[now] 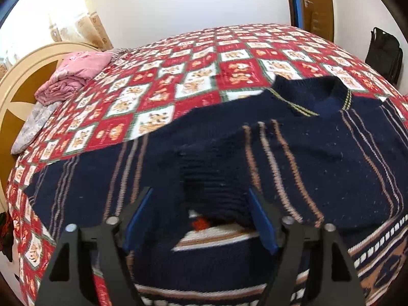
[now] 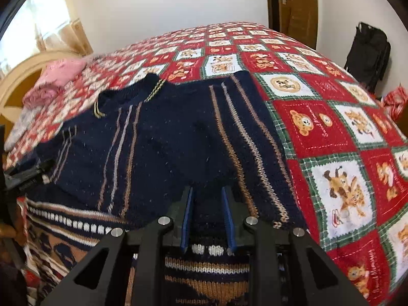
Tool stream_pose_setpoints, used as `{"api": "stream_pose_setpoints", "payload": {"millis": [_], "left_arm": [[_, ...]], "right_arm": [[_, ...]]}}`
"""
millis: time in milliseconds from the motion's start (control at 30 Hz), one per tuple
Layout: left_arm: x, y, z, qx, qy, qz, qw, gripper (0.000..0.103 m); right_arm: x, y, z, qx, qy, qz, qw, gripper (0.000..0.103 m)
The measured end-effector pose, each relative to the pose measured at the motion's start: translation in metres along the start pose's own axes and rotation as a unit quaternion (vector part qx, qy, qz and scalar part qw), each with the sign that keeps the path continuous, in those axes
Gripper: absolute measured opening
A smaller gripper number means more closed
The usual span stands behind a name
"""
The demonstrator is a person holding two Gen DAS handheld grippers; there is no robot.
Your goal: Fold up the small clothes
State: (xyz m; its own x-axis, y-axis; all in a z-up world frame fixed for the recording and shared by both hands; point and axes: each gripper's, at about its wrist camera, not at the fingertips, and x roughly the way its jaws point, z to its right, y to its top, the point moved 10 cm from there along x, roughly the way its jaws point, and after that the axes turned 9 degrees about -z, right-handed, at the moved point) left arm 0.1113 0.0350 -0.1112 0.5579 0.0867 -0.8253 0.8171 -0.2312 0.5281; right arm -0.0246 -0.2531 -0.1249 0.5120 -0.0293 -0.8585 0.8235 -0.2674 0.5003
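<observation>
A small navy knitted sweater (image 1: 318, 153) with tan and white stripes lies on the bed, collar (image 1: 329, 97) toward the far side. It also shows in the right wrist view (image 2: 165, 137). My left gripper (image 1: 201, 193) is open, its blue-padded fingers (image 1: 139, 214) wide apart around a folded-over sleeve cuff (image 1: 216, 178). My right gripper (image 2: 207, 191) has its fingers (image 2: 187, 214) partly closed with knit fabric of the folded right sleeve between them. The left gripper's black frame (image 2: 23, 173) shows at the left edge of the right wrist view.
The bed carries a red, white and green teddy-bear quilt (image 2: 331, 127). Pink folded bedding (image 1: 76, 74) lies by the cream headboard (image 1: 23, 76). A black bag (image 2: 369, 56) stands by the wall near a wooden door (image 2: 295, 7). A curtained window (image 1: 38, 20) is at left.
</observation>
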Motion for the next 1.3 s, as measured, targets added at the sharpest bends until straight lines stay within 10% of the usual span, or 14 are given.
{"api": "stream_pose_setpoints", "payload": {"millis": [233, 300, 567, 733, 933, 1067, 1300], "left_arm": [[-0.031, 0.002, -0.107, -0.126, 0.005, 0.048, 0.9908, 0.103], [-0.037, -0.001, -0.157, -0.176, 0.023, 0.063, 0.9821, 0.103], [0.005, -0.042, -0.334, -0.337, 0.133, -0.001, 0.9321, 0.103], [0.063, -0.069, -0.374, -0.411, 0.115, -0.068, 0.9020, 0.101], [0.090, -0.065, -0.359, -0.430, 0.065, -0.066, 0.8980, 0.073], [0.085, -0.050, -0.349, -0.397, 0.052, -0.042, 0.9153, 0.019], [0.077, -0.042, -0.348, -0.406, 0.023, -0.027, 0.9132, 0.013]], "right_arm": [[-0.056, 0.013, -0.022, 0.009, 0.055, 0.083, 0.995, 0.030], [-0.067, 0.015, -0.036, -0.002, 0.071, 0.094, 0.993, 0.065], [-0.059, 0.006, -0.089, -0.044, 0.123, 0.063, 0.989, 0.070], [-0.053, -0.003, -0.094, -0.042, 0.119, 0.045, 0.991, 0.070], [-0.056, -0.004, -0.084, -0.041, 0.090, 0.044, 0.994, 0.070], [-0.054, -0.006, -0.081, -0.026, 0.089, 0.035, 0.995, 0.070], [-0.052, -0.005, -0.078, 0.000, 0.098, 0.031, 0.995, 0.070]]}}
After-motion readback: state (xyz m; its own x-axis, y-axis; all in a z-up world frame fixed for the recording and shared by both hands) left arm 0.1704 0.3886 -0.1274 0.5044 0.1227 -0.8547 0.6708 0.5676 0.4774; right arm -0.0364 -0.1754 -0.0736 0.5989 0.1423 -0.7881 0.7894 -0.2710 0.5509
